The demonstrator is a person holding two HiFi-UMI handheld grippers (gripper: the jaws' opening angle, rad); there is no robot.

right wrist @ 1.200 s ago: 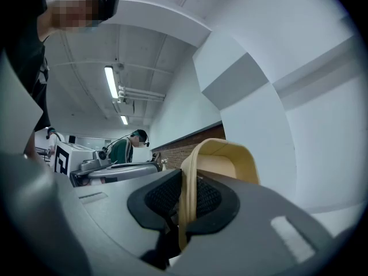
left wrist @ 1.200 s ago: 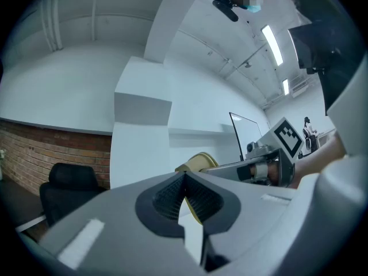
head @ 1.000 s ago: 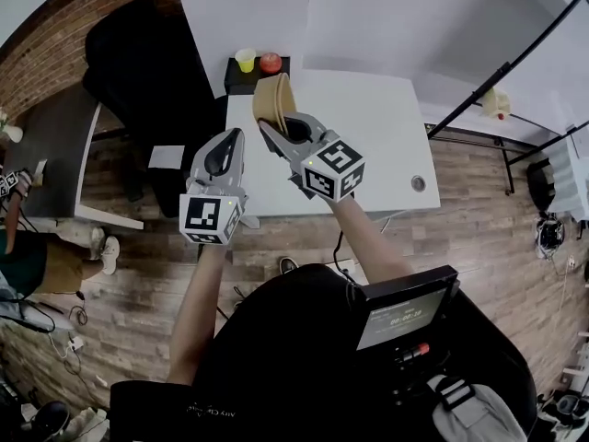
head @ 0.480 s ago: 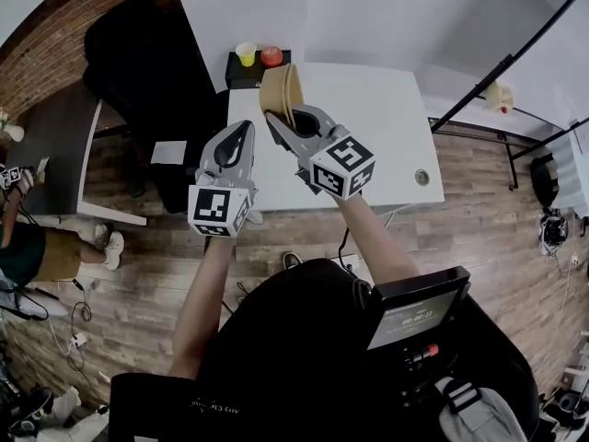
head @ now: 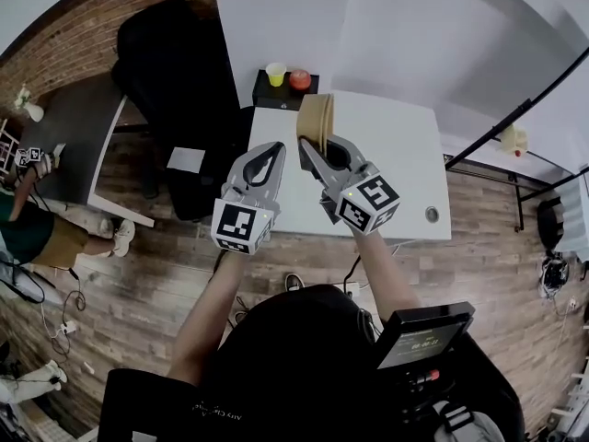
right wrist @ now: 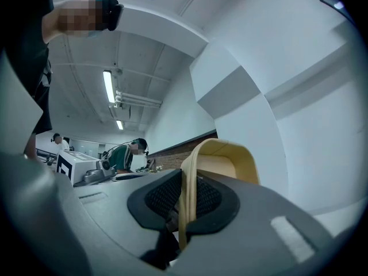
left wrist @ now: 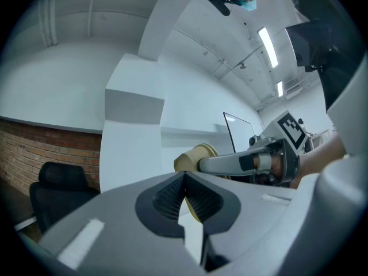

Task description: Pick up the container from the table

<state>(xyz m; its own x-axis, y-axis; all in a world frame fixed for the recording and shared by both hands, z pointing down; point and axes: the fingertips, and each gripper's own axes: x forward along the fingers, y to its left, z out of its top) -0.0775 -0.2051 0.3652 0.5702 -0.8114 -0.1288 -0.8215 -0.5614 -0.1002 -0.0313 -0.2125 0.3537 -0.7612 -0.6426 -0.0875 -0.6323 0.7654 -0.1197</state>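
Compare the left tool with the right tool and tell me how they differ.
The right tool is clamped on the wall of the tan container, while the left tool is shut on nothing. In the head view the right tool reaches further over the white table, and the left tool sits to its left, nearer the table's edge. Both have their jaws together and point the same way, side by side.

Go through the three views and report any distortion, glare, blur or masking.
Head view: strong fisheye, the white table and the floor planks bow at their edges; light even, no glare. Left gripper view: round dark vignette, ceiling strip lights blown out. Right gripper view: same vignette, a mosaic patch laid over the top left, tan container rim sharp between the jaws.
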